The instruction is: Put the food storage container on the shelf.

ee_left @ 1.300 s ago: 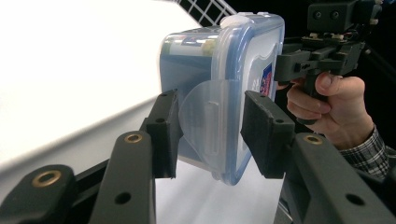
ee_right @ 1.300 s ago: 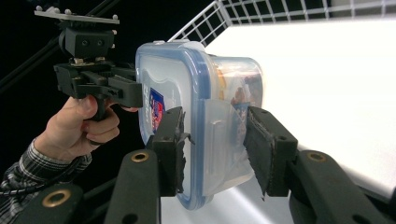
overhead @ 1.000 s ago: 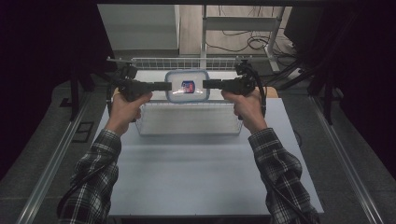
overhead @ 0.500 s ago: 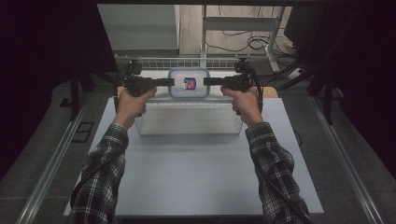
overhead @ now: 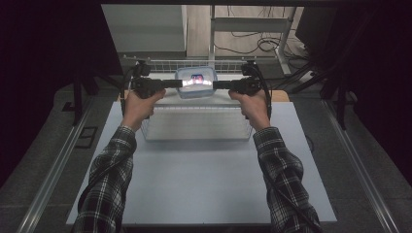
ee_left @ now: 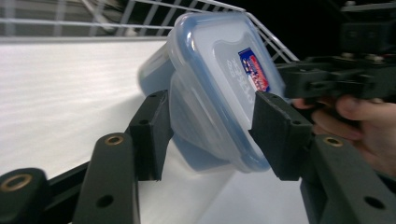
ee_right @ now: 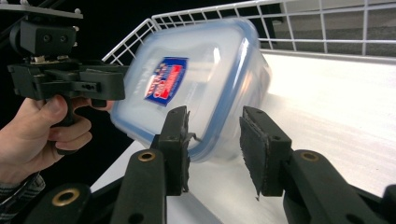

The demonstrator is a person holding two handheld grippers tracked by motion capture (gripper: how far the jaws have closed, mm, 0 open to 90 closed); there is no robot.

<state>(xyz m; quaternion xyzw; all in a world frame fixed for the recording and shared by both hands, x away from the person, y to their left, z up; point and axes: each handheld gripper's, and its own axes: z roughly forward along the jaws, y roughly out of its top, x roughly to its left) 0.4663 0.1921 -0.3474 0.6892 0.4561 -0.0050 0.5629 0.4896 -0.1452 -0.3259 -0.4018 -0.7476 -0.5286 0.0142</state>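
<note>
Box [overhead: 195,81], clear with blue-rimmed lid and a red-blue label, held up between both grippers at the table's [overhead: 204,189] far edge, just in front of the wire rack [overhead: 180,64] and beyond a clear bin [overhead: 197,124]. Left gripper [overhead: 174,83] clamps the box's left side; in the left gripper view the jaws straddle the lid rim. Right gripper [overhead: 217,84] clamps the right side, jaws pinching the rim. Box is tilted in both gripper views and off the table.
</note>
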